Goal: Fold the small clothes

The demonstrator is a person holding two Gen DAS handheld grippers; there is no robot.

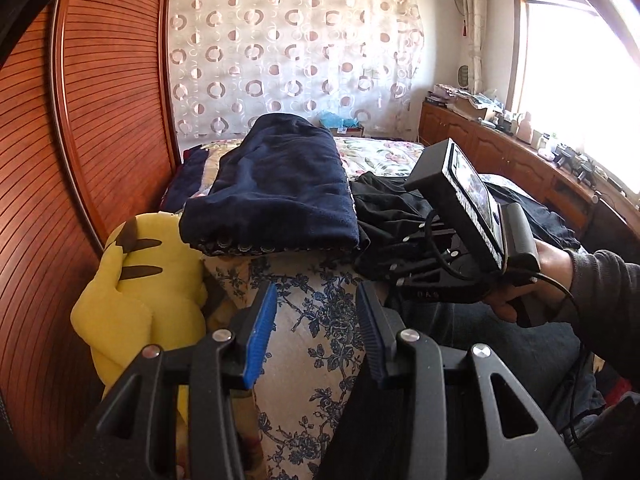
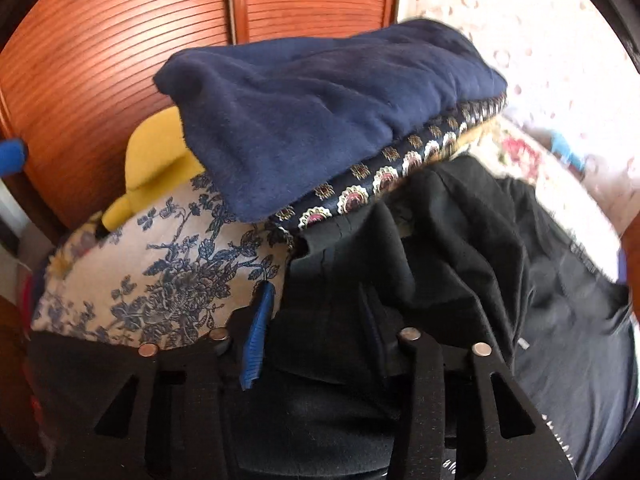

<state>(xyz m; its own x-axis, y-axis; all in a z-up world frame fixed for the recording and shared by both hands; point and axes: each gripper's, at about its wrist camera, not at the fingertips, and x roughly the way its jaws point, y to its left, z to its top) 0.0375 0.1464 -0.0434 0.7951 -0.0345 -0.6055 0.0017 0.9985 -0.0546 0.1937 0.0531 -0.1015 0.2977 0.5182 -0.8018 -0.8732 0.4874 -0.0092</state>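
A black garment (image 2: 460, 240) lies crumpled on the bed, to the right of a folded navy cloth (image 2: 320, 120). My right gripper (image 2: 316, 320) has a bunched fold of the black garment between its fingers, touching both pads. In the left wrist view, a person's hand (image 1: 552, 256) holds that right gripper (image 1: 384, 256), its tips buried in the black garment (image 1: 384, 216). My left gripper (image 1: 316, 332) hangs open over a blue-flowered pillow (image 1: 316, 280), with nothing between its blue pads. The navy cloth (image 1: 280, 188) rests on the pillow's far end.
A yellow plush toy (image 1: 132, 288) leans between the pillow and a wooden slatted wardrobe (image 1: 80, 120) on the left. A flowered bedspread (image 1: 380, 156) stretches toward a curtained wall. A low wooden cabinet (image 1: 500, 152) with clutter runs under the window at right.
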